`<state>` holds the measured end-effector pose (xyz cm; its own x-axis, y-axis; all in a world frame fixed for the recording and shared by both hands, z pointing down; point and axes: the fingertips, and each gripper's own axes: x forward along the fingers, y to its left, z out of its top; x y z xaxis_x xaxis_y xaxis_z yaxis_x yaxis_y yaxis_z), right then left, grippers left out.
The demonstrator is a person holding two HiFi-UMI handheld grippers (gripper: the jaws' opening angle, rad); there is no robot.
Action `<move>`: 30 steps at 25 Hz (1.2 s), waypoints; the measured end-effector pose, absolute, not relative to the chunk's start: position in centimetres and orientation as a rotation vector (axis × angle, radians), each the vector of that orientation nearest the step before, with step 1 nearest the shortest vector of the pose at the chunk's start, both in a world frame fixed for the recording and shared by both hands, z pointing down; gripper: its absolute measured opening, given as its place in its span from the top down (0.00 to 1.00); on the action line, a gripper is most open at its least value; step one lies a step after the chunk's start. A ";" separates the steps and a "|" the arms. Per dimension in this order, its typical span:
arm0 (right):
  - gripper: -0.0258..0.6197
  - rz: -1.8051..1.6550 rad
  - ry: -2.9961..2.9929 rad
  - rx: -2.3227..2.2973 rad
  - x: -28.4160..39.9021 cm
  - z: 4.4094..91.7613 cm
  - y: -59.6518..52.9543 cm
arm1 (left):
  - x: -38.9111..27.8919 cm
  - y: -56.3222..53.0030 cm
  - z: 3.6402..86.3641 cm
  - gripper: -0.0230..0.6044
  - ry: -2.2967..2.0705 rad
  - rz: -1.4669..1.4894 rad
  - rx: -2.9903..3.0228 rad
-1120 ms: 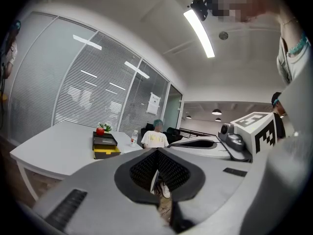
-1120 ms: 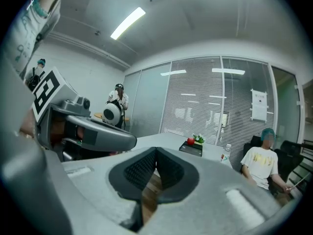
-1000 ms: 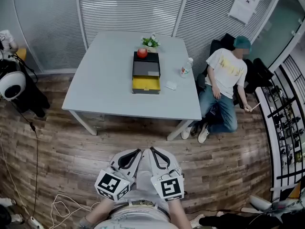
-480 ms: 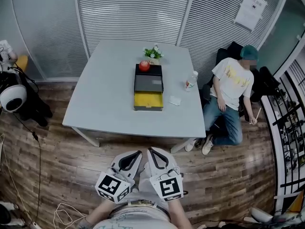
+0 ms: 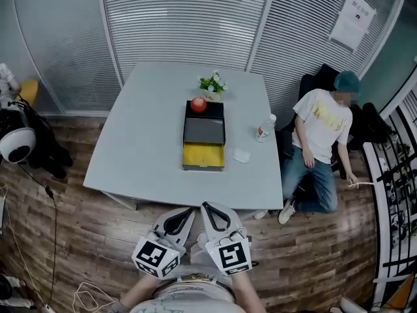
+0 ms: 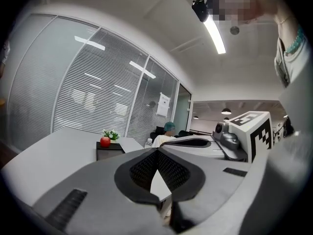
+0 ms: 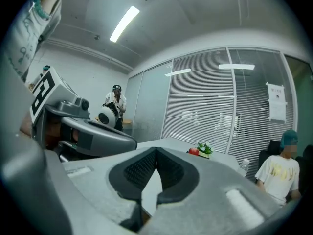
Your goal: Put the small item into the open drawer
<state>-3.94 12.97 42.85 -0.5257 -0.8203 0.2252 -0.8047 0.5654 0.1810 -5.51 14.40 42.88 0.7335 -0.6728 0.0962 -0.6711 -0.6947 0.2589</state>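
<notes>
On the grey table (image 5: 143, 149) stands a black drawer unit (image 5: 204, 129) with its yellow drawer (image 5: 202, 155) pulled open toward me. A red apple (image 5: 199, 104) rests on the unit's far end. A small white item (image 5: 242, 155) lies on the table just right of the drawer. My left gripper (image 5: 191, 209) and right gripper (image 5: 205, 205) are side by side over the floor, short of the table's near edge. Both are shut with nothing held. The left gripper view shows the apple (image 6: 105, 141) far beyond the closed tips (image 6: 157, 150); the right gripper view shows it (image 7: 193, 151) too.
A small potted plant (image 5: 212, 83) stands behind the apple and a water bottle (image 5: 265, 128) at the table's right edge. A person (image 5: 324, 126) sits right of the table. A panda-like toy (image 5: 16, 142) and cables (image 5: 49, 194) lie at left on the wooden floor.
The table and drawer unit have come closer and lower in the head view as I move toward them. Both grippers stay shut and side by side.
</notes>
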 end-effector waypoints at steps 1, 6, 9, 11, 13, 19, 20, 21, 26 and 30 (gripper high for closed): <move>0.96 -0.079 -2.520 1.339 -3.7 42.8 12.2 | -5.3 13.6 42.8 0.97 -1.060 -0.013 2.658; 0.96 -0.082 -2.538 1.315 -2.8 42.3 8.6 | -4.3 10.0 42.6 0.97 -1.086 -0.024 2.657; 0.96 -0.094 -2.553 1.299 -2.0 42.3 6.9 | -3.6 8.1 42.5 0.97 -1.100 -0.034 2.650; 0.96 -0.104 -2.561 1.284 -1.6 42.3 5.5 | -3.2 6.6 42.4 0.97 -1.122 -0.034 2.647; 0.96 -0.117 -2.571 1.266 -1.1 42.5 4.2 | -2.8 5.2 42.3 0.97 -1.150 -0.033 2.647; 0.96 -0.121 -2.584 1.241 0.3 42.8 2.2 | -1.2 3.0 42.7 0.97 -1.158 -0.040 2.634; 0.96 -0.119 -2.587 1.239 0.5 43.0 1.9 | -1.0 2.8 43.0 0.97 -1.152 -0.034 2.628; 0.96 -0.109 -2.584 1.237 0.6 43.1 1.6 | -0.8 2.6 43.2 0.97 -1.146 -0.027 2.622; 0.96 -0.077 -2.577 1.240 1.1 43.6 -0.1 | -0.7 0.4 44.0 0.97 -1.132 -0.004 2.610; 0.96 -0.088 -2.574 1.267 1.3 44.2 -1.6 | -1.0 -1.4 43.9 0.97 -1.118 -0.012 2.616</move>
